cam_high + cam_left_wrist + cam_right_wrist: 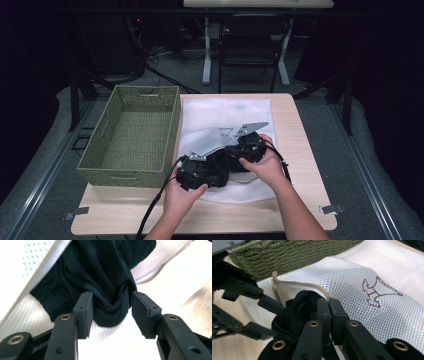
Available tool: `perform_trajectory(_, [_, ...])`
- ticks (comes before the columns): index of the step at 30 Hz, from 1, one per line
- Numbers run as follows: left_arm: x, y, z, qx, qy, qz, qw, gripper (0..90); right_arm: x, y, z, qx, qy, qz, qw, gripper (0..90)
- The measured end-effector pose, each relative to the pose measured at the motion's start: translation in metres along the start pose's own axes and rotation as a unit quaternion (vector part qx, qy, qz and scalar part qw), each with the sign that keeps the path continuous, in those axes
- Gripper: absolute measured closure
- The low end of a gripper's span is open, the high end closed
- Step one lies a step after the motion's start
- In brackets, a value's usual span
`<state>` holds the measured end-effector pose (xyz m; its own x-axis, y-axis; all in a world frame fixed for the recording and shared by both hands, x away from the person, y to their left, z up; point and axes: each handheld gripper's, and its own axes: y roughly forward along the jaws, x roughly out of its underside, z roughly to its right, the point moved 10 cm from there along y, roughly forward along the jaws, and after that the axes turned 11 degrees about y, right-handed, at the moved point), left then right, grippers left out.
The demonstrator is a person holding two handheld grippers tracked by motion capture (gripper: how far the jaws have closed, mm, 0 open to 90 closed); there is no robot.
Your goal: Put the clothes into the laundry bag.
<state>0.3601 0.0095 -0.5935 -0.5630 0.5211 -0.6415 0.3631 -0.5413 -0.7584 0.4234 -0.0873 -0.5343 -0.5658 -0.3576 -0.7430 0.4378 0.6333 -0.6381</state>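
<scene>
Dark garment [218, 169] lies bunched at the near edge of the white mesh laundry bag [225, 112], which is spread on the table [300, 150] right of the green woven basket [132, 135]. Left gripper [112, 311]: jaws spread, a fold of the garment hanging between them. Right gripper [329, 315]: jaws clamped on the bag's zippered edge, just beside the garment.
</scene>
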Motion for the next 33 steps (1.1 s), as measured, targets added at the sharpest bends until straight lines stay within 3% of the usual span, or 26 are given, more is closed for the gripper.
perform_trajectory(8, [0.014,-0.005,0.006,-0.004,0.010,-0.006,0.9999,46.8,0.000,0.001,0.000,0.001,-0.002,0.000,1.0000,87.9])
perform_trajectory(12, [0.018,-0.002,0.006,-0.009,0.004,-0.007,0.9999,45.2,0.000,0.001,0.000,0.001,-0.002,-0.001,1.0000,87.9])
perform_trajectory(26, [0.023,0.020,0.004,-0.013,-0.006,-0.016,0.9998,44.9,0.001,0.001,-0.001,0.001,-0.002,-0.002,1.0000,87.9])
perform_trajectory(33, [0.023,0.027,0.001,-0.025,-0.004,-0.022,0.9994,58.6,0.001,0.001,-0.001,0.001,0.000,-0.003,1.0000,87.9])
